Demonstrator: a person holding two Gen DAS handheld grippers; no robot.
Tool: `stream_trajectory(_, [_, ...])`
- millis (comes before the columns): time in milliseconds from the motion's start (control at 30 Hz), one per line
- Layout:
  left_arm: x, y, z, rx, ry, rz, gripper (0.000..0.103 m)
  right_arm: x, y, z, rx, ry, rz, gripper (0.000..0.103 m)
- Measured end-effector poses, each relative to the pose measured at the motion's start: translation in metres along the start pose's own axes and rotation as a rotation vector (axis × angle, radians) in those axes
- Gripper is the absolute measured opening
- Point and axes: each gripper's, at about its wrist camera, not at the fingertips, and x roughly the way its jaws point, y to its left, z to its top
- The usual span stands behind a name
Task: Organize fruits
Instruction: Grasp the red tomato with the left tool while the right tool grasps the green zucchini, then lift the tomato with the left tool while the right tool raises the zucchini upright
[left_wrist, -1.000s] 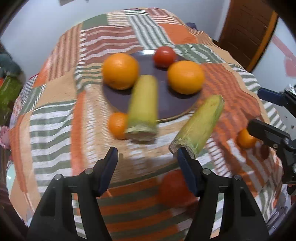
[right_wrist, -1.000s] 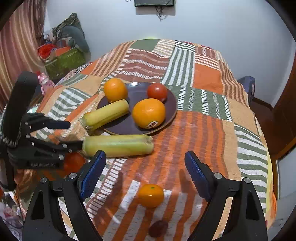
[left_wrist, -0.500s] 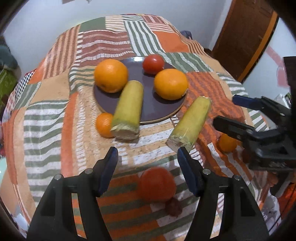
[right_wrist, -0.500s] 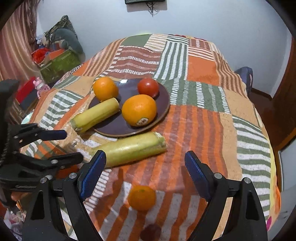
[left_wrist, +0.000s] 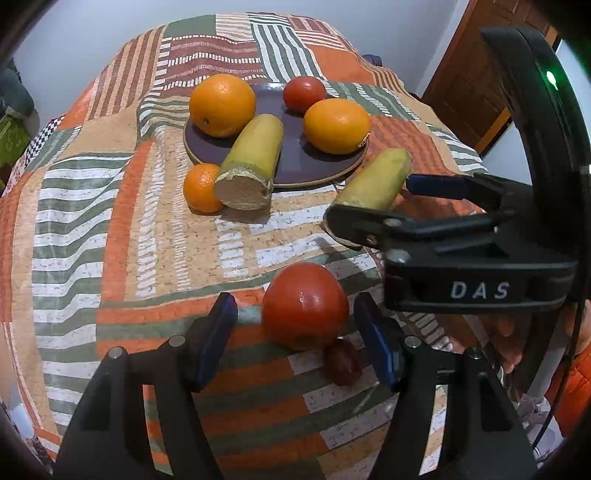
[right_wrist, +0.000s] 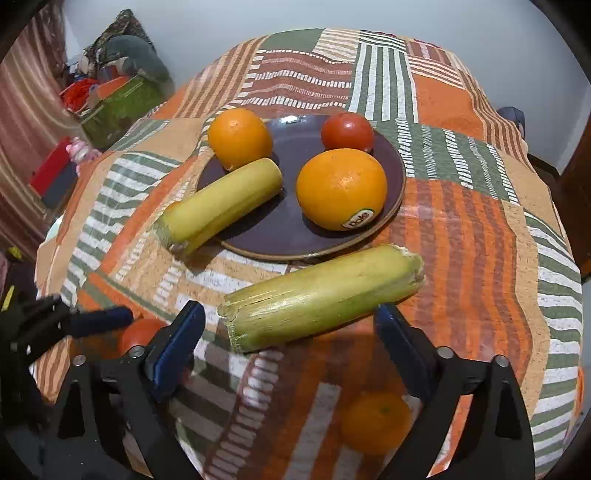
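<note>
Two grippers: both hang over a desk covered by a striped patchwork cloth (right_wrist: 461, 206).
Left gripper (left_wrist: 295, 339): released, fingers wide on either side of a large red tomato (left_wrist: 306, 305) on the cloth, pads not touching it; a small dark fruit (left_wrist: 342, 362) lies just beside the tomato.
Right gripper (right_wrist: 290, 345): jaws opening, unclenched, straddling the near part of a yellow-green husked corn cob (right_wrist: 321, 297) that lies on the cloth just in front of the plate; pads clear of it.
Plate (right_wrist: 258, 236): dark, holding two oranges (right_wrist: 341, 188) (right_wrist: 240, 137), a smaller tomato (right_wrist: 348, 132) and the far end of a second cob (right_wrist: 221, 205), whose cut end hangs over the rim.
Loose fruit: one mandarin (left_wrist: 201, 187) touches that cob's cut end; another mandarin (right_wrist: 375, 421) sits on the cloth below the right gripper.
</note>
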Motion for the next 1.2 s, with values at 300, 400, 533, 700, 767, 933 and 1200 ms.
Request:
stream_trajectory(300, [0.000,0.003,-0.002,-0.020,-0.017,-0.044,0.046,0.021,-0.005,0.009,0.090,0.046,-0.026,0.100])
stream_trajectory(400, [-0.002,0.003,-0.003,-0.010,-0.024,-0.037,0.045,0.016,-0.010,0.008,0.113,0.036,-0.021,0.094])
stream_trajectory(533, [-0.007,0.008,-0.004,-0.019,-0.035,-0.019,0.045,0.008,-0.012,0.002,0.090,0.051,0.014,0.073])
stream_trajectory(700, [-0.014,0.027,-0.001,-0.080,-0.058,0.004,0.045,-0.007,-0.021,-0.008,0.081,0.069,0.077,0.055])
stream_trajectory(767, [-0.018,0.032,-0.001,-0.096,-0.068,0.007,0.045,-0.014,-0.025,-0.013,0.072,0.080,0.102,0.050])
stream_trajectory(933, [-0.027,0.042,-0.004,-0.116,-0.087,0.020,0.045,-0.031,-0.022,-0.021,0.011,0.096,0.108,0.030])
stream_trajectory(1200, [-0.032,0.042,-0.004,-0.111,-0.102,0.024,0.045,-0.049,-0.036,0.006,0.066,0.006,0.066,0.050])
